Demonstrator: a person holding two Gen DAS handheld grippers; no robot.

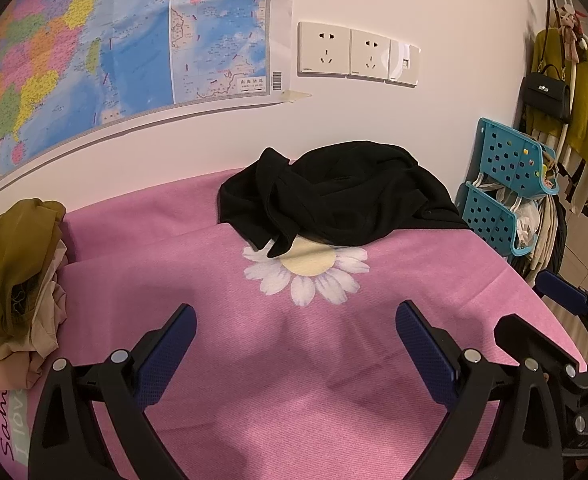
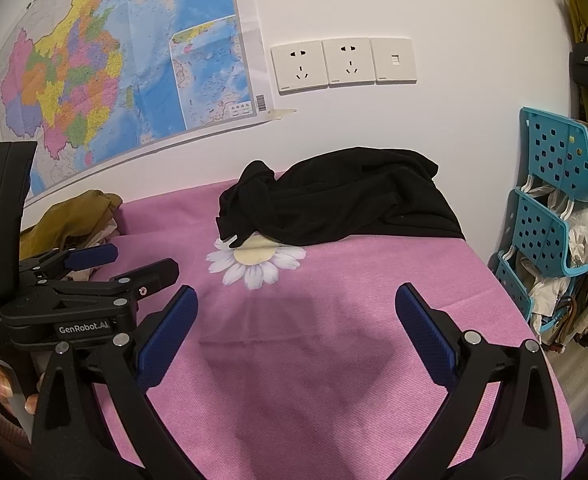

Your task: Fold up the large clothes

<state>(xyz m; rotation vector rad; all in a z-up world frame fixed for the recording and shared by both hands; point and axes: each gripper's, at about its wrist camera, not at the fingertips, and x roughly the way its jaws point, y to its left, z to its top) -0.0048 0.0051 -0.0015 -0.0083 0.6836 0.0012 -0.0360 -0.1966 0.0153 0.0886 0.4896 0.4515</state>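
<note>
Meanwhile, the black garment [image 1: 334, 196] lay crumpled at the far side of the pink cover [image 1: 277, 360], against the white wall [image 1: 414, 120] and partly over the printed daisy [image 1: 306, 276]. Both the left gripper [image 1: 296, 344] and the right gripper [image 2: 296, 324] hovered above the cover with jaws spread wide, holding nothing, well apart from the garment. A heap of olive and beige clothes [image 1: 13, 276] sat at the left edge.

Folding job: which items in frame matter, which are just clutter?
Job:
black garment, crumpled on pink bedsheet
left gripper, open
right gripper, open

Lying about:
olive and beige clothes pile
wall map
teal basket rack
black handbag
</note>
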